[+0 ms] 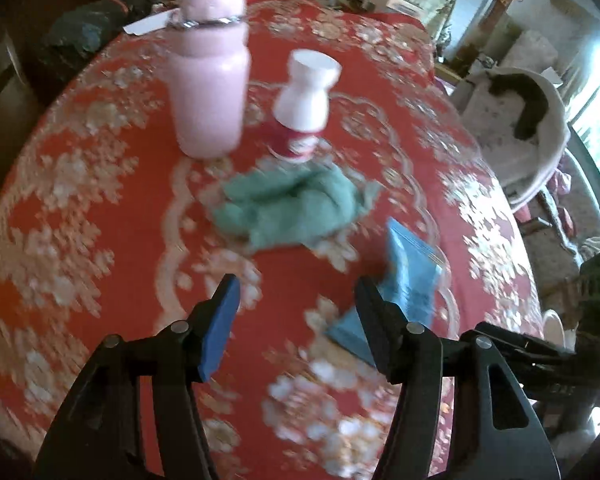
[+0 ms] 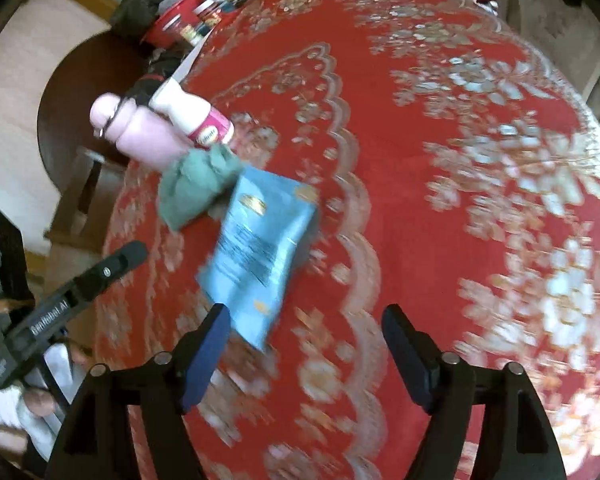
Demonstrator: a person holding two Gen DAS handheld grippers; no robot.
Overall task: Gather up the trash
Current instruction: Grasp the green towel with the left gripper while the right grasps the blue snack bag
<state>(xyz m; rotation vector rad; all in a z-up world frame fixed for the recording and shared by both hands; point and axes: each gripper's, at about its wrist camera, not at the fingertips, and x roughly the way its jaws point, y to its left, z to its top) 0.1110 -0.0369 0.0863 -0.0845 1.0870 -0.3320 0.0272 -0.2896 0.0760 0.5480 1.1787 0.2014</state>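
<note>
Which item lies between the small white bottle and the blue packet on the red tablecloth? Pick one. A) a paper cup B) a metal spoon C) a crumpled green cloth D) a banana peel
C: the crumpled green cloth sits just below the small white bottle and beside the blue packet.

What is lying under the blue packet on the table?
The blue packet lies on the red flowered tablecloth, its upper corner beside the green cloth. Whether anything else is under it cannot be seen, because the packet covers that spot.
</note>
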